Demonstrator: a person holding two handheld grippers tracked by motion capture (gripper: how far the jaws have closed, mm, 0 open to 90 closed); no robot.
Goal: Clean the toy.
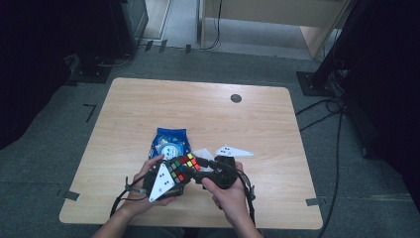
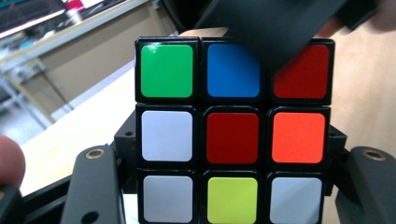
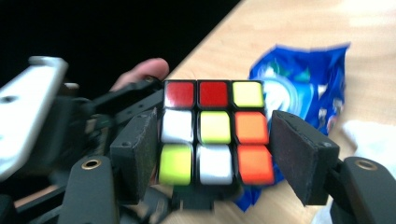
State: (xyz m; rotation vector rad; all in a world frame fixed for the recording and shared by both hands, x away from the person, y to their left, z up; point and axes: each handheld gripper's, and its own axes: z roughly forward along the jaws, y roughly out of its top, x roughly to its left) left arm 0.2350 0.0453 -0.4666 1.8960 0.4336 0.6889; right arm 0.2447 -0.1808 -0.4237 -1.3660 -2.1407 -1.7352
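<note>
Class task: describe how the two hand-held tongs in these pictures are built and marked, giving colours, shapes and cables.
Both tongs are black. The left tongs carry a white three-cornered plate with small dark dots; the right tongs have a similar dotted plate. Thin dark cables trail toward the person. In the right gripper view the fingers bear flat dark pads, with brass-coloured screws at the base. The forearms are bare, with no sleeves in sight.

cube (image 1: 181, 167) between both grippers, snack bag (image 1: 170, 142) behind it
</note>
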